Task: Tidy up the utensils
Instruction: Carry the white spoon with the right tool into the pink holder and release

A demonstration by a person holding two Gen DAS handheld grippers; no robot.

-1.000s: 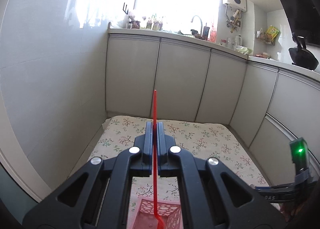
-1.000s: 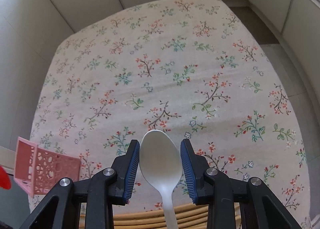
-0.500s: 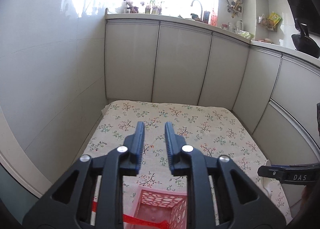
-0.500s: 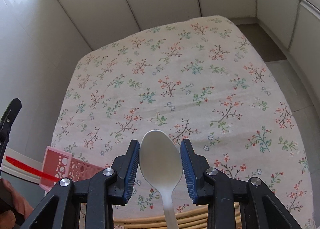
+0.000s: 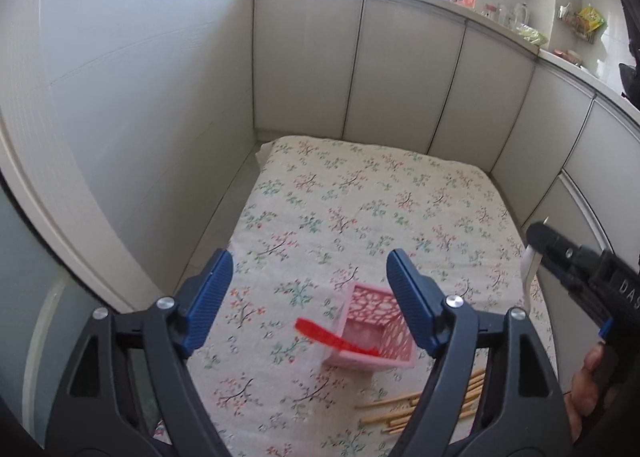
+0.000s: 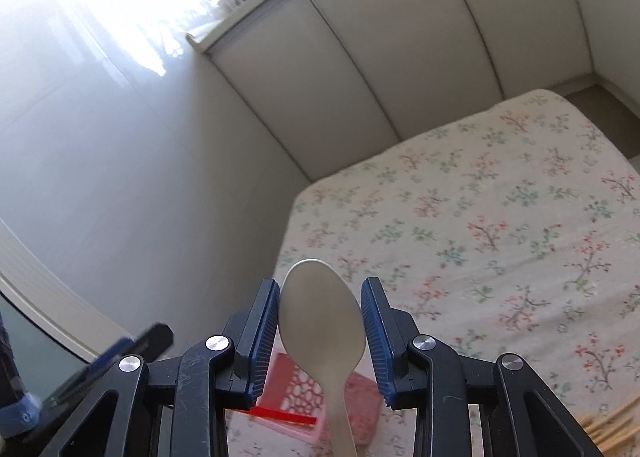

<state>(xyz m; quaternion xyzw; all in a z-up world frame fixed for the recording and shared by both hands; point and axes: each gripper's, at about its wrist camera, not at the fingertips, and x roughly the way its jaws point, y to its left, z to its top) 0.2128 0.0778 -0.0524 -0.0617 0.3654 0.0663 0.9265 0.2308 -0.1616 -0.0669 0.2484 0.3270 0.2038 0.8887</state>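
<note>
A small kitchen corner, pale tiled wall on the left, white cupboard doors [image 5: 400, 69] running round under a worktop crowded with bottles by a bright window, and in the middle a surface covered with a floral cloth [image 5: 360, 209]. Over the near left of it hangs the left gripper [image 5: 310, 297], its blue-padded fingers [image 5: 208, 297] spread wide apart with nothing between them. Below and between them, on the cloth, sits a pink lattice basket [image 5: 370, 337], tilted a little, with a red utensil [image 5: 336, 339] lying slantwise in it, its handle poking out over the left rim. Just in front of the basket, toward the near edge, lies a bundle of wooden chopsticks [image 5: 420, 405] flat on the cloth. Further right the right gripper [image 6: 320, 317] shows, black, held in a hand [image 5: 588, 389] at the edge of the left view. From its own camera, its blue fingers [image 6: 264, 321] stand on either side of the bowl of a white spoon [image 6: 322, 313], which points upward with its handle running down out of view; whether the pads actually press the bowl or something lower holds the handle I cannot tell. The pink basket [image 6: 360, 397] and the red utensil [image 6: 280, 415] lie directly beneath that spoon.
</note>
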